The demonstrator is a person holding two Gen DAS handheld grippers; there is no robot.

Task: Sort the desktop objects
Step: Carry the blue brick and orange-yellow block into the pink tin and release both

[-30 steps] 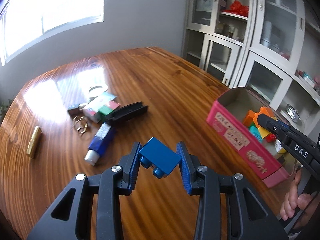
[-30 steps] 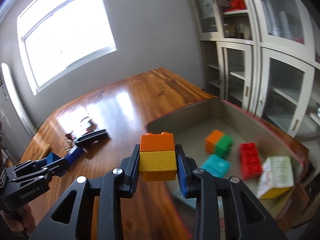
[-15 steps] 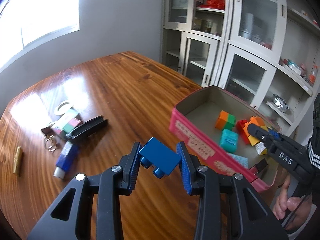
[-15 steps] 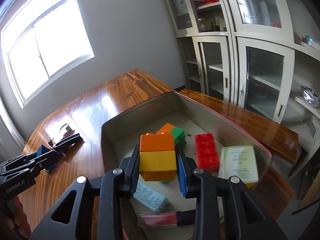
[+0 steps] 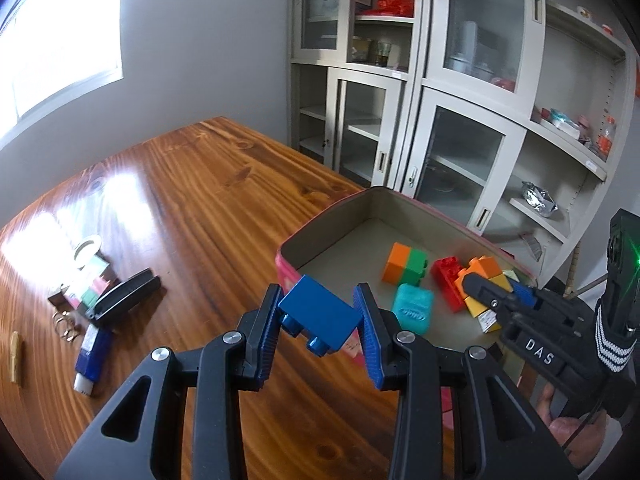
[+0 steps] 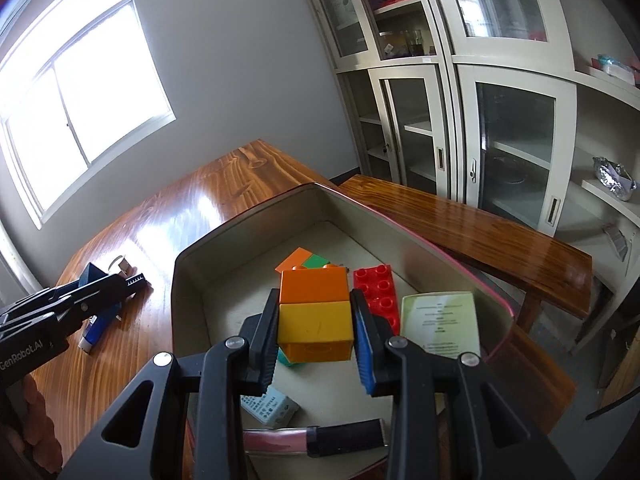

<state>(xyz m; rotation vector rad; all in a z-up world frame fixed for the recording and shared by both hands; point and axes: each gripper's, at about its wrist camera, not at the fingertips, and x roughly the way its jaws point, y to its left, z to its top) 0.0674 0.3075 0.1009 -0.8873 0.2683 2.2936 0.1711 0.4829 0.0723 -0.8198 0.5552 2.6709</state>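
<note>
My left gripper [image 5: 318, 322] is shut on a blue brick [image 5: 320, 314], tilted, just left of the pink tin box [image 5: 286, 260]. My right gripper [image 6: 316, 326] is shut on an orange-and-yellow brick stack [image 6: 314, 316] and holds it over the inside of the pink tin box [image 6: 188, 280]. In the box lie an orange-green brick pair [image 5: 406, 266], a red brick [image 6: 376, 292], a teal block [image 5: 412, 312], a pale green card box [image 6: 440, 322], a small grey packet [image 6: 270, 406] and a pink-and-black tube [image 6: 312, 438]. The right gripper also shows in the left wrist view [image 5: 486, 298].
On the wooden table [image 5: 200, 200] to the left lie a black clip-like object [image 5: 124, 300], a blue-and-white tube [image 5: 92, 354], small coloured boxes [image 5: 90, 286], key rings [image 5: 66, 326], a tape roll [image 5: 88, 246] and a gold item [image 5: 15, 356]. Glass cabinets [image 5: 420, 80] stand behind; a wooden bench [image 6: 480, 236] beside the table.
Both grippers moved right towards the box. The right gripper with its stack went from the box's near edge to over its inside and lower. The left gripper came close to the box's left wall.
</note>
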